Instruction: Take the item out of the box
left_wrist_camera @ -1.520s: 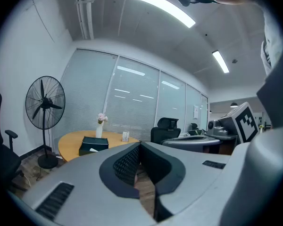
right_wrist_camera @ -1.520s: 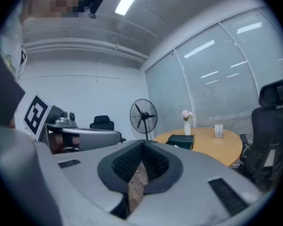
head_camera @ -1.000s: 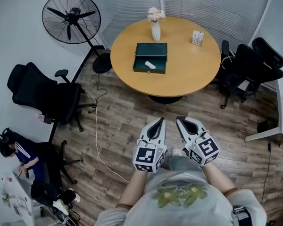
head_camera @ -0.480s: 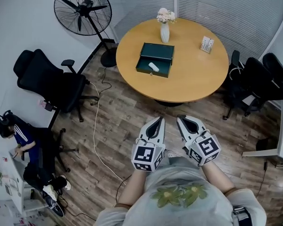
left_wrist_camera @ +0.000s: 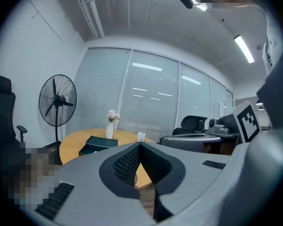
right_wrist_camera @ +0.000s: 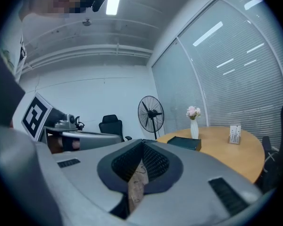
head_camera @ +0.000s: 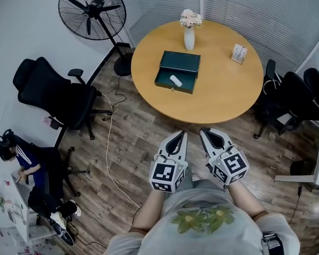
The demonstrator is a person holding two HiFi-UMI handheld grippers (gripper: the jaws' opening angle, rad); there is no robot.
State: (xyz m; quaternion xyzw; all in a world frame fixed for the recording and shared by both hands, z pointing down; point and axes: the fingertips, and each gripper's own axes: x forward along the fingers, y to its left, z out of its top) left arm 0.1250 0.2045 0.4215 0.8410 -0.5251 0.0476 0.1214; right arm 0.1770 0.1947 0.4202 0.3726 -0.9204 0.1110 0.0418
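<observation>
With left gripper (head_camera: 180, 136) and right gripper (head_camera: 204, 134) jaws closed and empty, I'd approach the dark green open box (head_camera: 182, 64) (upper centre), then spread them over its small white tube (head_camera: 175, 81).

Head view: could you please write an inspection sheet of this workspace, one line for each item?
Surface: round wooden table.
Job's things: open dark green box on the table; white item inside it.
Clutter: vase with flowers; small card stand.
Grippers: left claw and right claw both shut, empty, above the floor.
Cables: pale cable on the floor.
Surroundings: standing fan; black office chairs; seated person.
</observation>
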